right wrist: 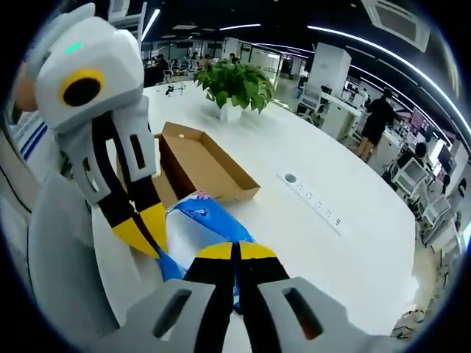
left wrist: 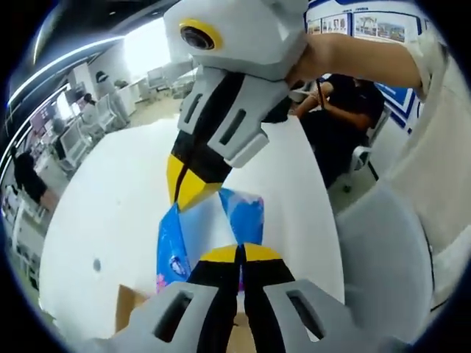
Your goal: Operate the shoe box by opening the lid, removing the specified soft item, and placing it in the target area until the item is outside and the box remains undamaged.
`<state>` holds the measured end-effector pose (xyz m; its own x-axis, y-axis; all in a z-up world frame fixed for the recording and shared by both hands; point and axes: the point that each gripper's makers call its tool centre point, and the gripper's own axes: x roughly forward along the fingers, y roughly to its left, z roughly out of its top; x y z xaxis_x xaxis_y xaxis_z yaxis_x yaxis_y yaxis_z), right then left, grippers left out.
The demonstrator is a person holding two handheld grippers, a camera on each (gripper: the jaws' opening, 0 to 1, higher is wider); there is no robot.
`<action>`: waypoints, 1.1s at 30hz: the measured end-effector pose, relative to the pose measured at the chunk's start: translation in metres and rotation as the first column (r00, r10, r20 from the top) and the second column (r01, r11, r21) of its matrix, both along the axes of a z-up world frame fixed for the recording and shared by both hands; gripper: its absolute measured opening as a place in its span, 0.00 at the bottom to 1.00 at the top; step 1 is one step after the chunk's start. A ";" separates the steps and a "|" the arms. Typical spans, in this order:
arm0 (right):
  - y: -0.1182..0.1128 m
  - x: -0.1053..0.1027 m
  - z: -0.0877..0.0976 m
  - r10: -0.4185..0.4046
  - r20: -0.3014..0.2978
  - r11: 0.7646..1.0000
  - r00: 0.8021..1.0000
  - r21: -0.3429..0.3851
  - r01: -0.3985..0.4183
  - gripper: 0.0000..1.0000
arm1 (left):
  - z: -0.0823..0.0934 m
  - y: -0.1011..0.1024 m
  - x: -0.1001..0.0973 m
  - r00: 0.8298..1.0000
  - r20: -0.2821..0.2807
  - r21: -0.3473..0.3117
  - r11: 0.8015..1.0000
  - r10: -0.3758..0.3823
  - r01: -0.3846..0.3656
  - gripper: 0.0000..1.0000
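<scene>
A soft blue and white packet (left wrist: 221,224) hangs over the white table (left wrist: 110,198), held between both grippers. My left gripper (left wrist: 239,252) is shut on its near edge, and the right gripper (left wrist: 187,185) comes down from above, pinching its far corner. In the right gripper view the same packet (right wrist: 210,217) runs from my right gripper (right wrist: 235,250), shut on it, to the left gripper (right wrist: 145,234) at the left. The open brown cardboard shoe box (right wrist: 202,165) lies on the table just behind the packet. A corner of the box (left wrist: 129,309) shows low in the left gripper view.
A potted green plant (right wrist: 235,82) stands behind the box. A white power strip (right wrist: 313,198) lies on the table (right wrist: 353,243) to the right. A person's sleeve (left wrist: 441,147) is close on the right. Seated people (left wrist: 346,110) and office desks are beyond the table.
</scene>
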<state>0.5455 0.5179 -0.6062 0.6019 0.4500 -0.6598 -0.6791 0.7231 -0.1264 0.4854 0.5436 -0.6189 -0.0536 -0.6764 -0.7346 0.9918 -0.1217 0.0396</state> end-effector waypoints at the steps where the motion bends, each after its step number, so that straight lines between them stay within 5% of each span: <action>1: -0.005 0.000 -0.001 -0.006 -0.004 1.000 1.000 0.002 0.006 0.00 | -0.001 -0.003 0.000 1.000 0.002 0.001 1.000 -0.003 0.003 0.00; 33: -0.112 0.010 -0.031 -0.083 -0.080 0.996 0.993 0.011 0.084 0.00 | -0.024 -0.107 0.010 0.996 -0.039 0.002 0.997 -0.078 0.078 0.00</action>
<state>0.5551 0.4062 -0.6372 0.5836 0.4100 -0.7009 -0.6241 0.7787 -0.0641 0.4951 0.4366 -0.6432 -0.1349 -0.6665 -0.7332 0.9801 -0.1986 0.0002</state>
